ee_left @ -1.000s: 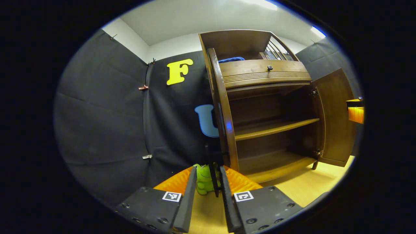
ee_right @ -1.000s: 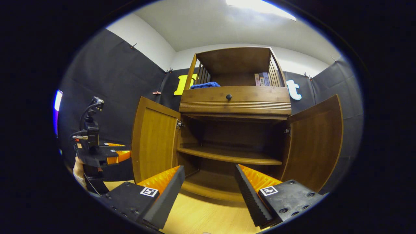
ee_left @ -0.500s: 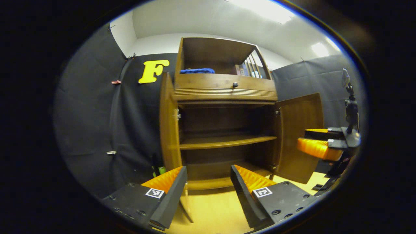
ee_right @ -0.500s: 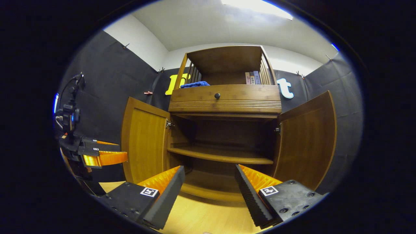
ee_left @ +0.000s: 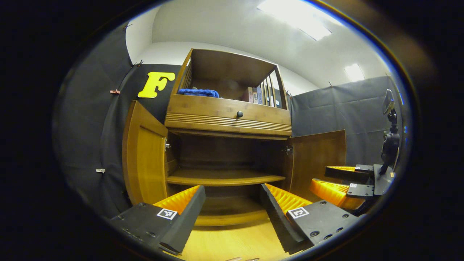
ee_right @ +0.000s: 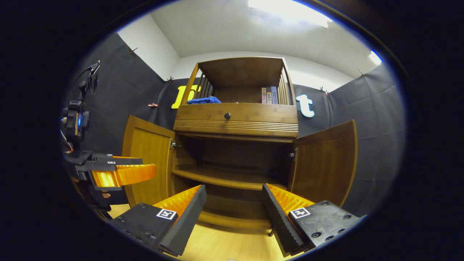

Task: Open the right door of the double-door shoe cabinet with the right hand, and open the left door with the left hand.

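Wooden floor [ee_right: 224,246] lying nearest; the right gripper [ee_right: 233,210] and left gripper [ee_left: 232,210] are hanging open and empty. Beyond, the left door [ee_right: 146,163] and right door [ee_right: 324,163] are standing wide (a careless swing risks knocking either shut).

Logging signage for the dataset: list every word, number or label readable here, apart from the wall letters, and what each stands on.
Books in the top of the cabinet: spine print too small to read.
Square markers on the left tool and right tool: patterns, no letters.
Nothing else readable.
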`<state>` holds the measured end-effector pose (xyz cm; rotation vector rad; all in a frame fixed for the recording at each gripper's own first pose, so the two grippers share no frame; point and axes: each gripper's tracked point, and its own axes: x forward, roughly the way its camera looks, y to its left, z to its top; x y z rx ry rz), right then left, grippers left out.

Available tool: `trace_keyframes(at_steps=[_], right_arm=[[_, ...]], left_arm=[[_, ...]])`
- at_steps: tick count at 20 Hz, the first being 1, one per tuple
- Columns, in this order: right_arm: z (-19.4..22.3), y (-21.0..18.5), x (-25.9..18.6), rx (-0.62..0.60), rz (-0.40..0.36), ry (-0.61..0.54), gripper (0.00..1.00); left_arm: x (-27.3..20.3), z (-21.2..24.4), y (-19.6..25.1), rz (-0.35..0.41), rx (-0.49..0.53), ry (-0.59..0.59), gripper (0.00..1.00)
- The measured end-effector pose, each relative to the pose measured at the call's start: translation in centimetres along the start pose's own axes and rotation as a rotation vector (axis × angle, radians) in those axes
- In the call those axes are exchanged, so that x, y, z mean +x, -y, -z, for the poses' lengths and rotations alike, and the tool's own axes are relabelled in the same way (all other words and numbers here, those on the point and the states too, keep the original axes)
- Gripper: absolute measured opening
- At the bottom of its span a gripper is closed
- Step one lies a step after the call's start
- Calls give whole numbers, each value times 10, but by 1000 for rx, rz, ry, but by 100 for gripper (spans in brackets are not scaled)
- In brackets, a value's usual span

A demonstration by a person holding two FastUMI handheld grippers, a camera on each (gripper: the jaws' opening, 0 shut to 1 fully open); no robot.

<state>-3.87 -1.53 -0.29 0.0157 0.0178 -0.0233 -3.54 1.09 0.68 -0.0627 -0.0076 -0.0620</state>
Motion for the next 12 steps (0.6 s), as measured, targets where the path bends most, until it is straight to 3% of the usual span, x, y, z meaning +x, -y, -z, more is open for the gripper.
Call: trace_keyframes(at_steps=[12], right_arm=[[-18, 3, -12, 21, -3, 49, 99]], left_arm=[[1, 0, 19, 37, 52, 6, 95]])
